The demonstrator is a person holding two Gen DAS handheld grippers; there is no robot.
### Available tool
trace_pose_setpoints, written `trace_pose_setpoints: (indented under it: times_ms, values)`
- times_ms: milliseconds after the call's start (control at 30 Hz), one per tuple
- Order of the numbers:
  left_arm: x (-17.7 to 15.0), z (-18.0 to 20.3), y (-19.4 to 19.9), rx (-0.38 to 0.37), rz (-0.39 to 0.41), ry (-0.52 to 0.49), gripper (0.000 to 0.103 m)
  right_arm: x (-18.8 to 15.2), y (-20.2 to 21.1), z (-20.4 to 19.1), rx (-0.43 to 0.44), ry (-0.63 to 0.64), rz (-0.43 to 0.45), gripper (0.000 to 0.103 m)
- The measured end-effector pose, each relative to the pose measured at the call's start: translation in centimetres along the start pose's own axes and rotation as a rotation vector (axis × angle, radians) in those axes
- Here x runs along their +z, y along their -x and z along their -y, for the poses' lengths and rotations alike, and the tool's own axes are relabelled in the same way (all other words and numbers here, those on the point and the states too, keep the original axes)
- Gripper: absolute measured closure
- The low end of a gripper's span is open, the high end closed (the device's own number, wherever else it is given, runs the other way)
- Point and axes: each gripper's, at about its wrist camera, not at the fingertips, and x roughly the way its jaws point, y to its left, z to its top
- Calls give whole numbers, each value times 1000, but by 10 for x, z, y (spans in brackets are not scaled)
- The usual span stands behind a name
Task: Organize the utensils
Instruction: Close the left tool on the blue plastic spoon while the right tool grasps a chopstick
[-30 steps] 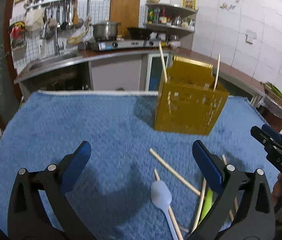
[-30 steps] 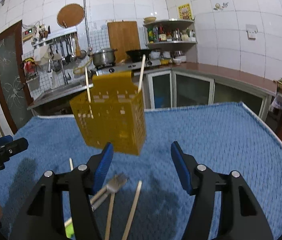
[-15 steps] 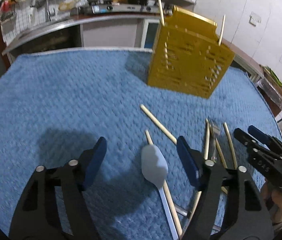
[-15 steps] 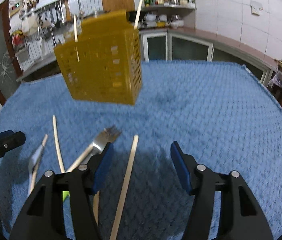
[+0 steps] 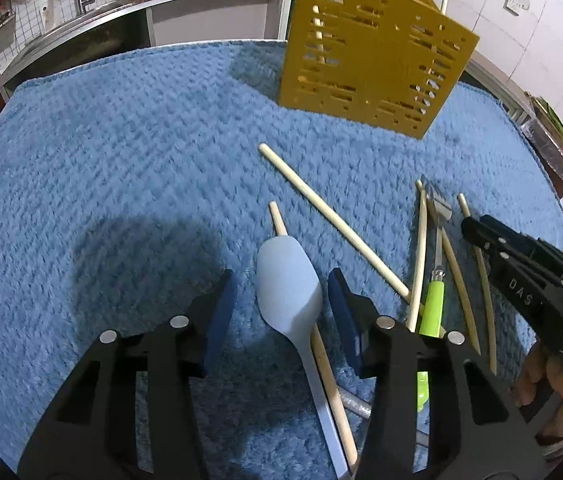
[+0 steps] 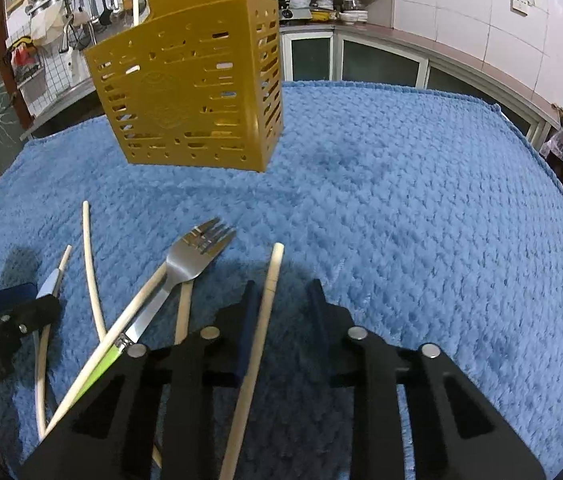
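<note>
OK, your left gripper (image 5: pixel 281 312) is open w/ jaws either side of the pale spoon (image 5: pixel 287 288) on the blue towel (image 5: pixel 121 168). Only the right view shows your right gripper (image 6: pixel 279 308), open around a chopstick (image 6: pixel 269 280), fork (image 6: pixel 193 252) just left, yellow caddy (image 6: pixel 193 96) beyond.

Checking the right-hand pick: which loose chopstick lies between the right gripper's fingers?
The straight chopstick farthest right, alone beside the fork, passes between the open right gripper. The others cross in a pile to its left.
</note>
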Motion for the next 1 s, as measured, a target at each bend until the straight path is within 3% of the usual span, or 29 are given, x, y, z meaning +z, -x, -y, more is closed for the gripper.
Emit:
trace_pose_setpoints:
  times_ms: [133,367,533,700,1000]
  values:
    - [0,2,-2,7,2,-5,57,3,-1,2,1,-11,-16,80]
    - [6,-2,-5,4,2,0,71,2,-1,4,12,-20,-16,80]
    - [13,-5,-9,-13,-1,13,71,4,-2,5,18,-24,-22,81]
    - [16,-6,-10,-20,4,16,71,5,0,5,31,-23,-17,95]
    - [17,-15,-1,-38,29,37,72,3,6,13,70,-63,-3,96]
